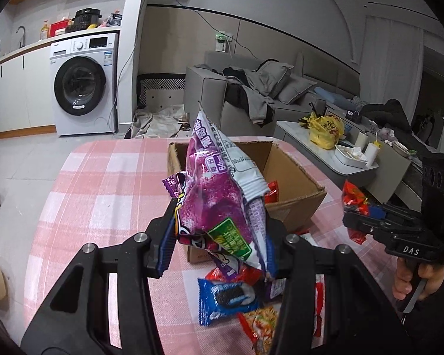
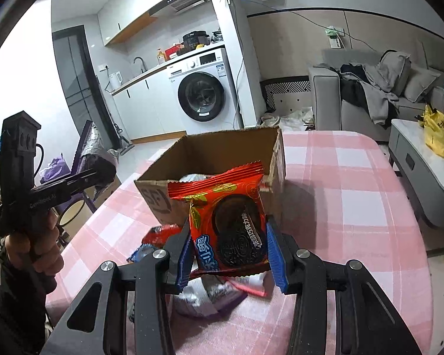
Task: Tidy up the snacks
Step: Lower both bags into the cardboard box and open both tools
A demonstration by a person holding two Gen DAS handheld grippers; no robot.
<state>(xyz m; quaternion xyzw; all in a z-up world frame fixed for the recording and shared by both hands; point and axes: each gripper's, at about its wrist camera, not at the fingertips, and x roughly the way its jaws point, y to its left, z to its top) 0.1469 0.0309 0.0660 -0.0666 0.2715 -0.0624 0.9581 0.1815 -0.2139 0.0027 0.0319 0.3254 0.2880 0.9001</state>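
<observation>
In the left wrist view my left gripper (image 1: pixel 219 251) is shut on a purple snack bag (image 1: pixel 213 195) that stands upright above the pink checked table (image 1: pixel 103 183). Behind it sits an open cardboard box (image 1: pixel 293 195) with a red packet inside. At the right edge my right gripper (image 1: pixel 350 219) holds a red packet (image 1: pixel 353 198). The right wrist view shows my right gripper (image 2: pixel 228 260) shut on that red chocolate-cookie packet (image 2: pixel 231 222), just in front of the box (image 2: pixel 210 153). My left gripper (image 2: pixel 103 174) hangs at the left with the purple bag (image 2: pixel 88 148).
Loose snacks lie on the table before the box: a blue cookie packet (image 1: pixel 228 295), an orange-red packet (image 1: pixel 257 322), a white and purple bag (image 2: pixel 204 298). Beyond are a washing machine (image 1: pixel 83 85), a grey sofa (image 1: pixel 251 88) and a low table (image 1: pixel 325 148) with a yellow bag.
</observation>
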